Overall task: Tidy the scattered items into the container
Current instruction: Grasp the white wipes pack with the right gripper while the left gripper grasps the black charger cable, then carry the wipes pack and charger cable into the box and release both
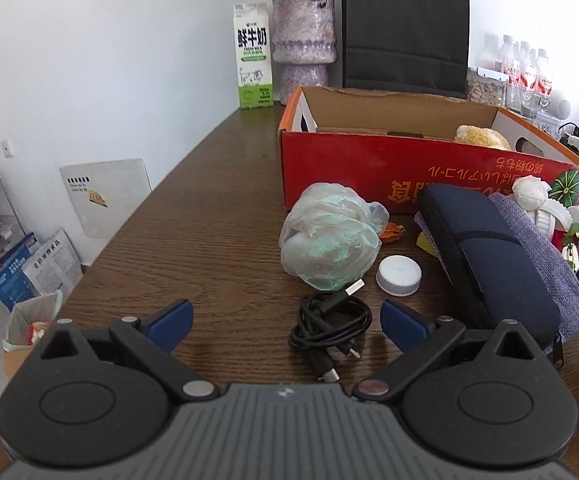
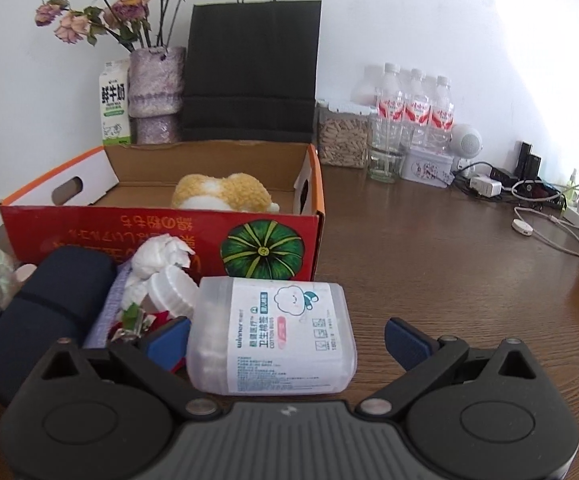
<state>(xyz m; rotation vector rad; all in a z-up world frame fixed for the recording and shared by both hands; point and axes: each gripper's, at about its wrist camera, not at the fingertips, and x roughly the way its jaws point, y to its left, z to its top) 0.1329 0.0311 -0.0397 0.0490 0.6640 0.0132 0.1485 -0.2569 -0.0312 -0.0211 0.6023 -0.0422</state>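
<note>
Here, a coiled black cable (image 1: 331, 330) is seen only from the left wrist camera, lying on the wooden table (image 1: 209, 220) between the spread fingers of the left gripper (image 1: 287, 322), whose jaws are released and grasp nothing. Beyond it a crumpled plastic bag (image 1: 331, 236) and a white bottle cap (image 1: 398, 275) are found, with a dark blue case (image 1: 493, 264) to the right. Only from the right wrist camera is a clear box of cotton buds (image 2: 277, 336) shown, lying between the wide-open fingers of the right gripper (image 2: 287, 338); whether the left finger touches it cannot be told. A wad of tissue (image 2: 157, 256) and a white ribbed lid (image 2: 173, 290) are seen just beside it. To the right of the red cardboard box (image 2: 161, 236) a broad stretch of bare table is left, bounded at the far edge by water bottles (image 2: 413, 112) and chargers (image 2: 489, 188). The red box stands open-topped near the wall, and a yellow-and-white plush toy (image 2: 223, 196) is held inside it, against its near wall.
</note>
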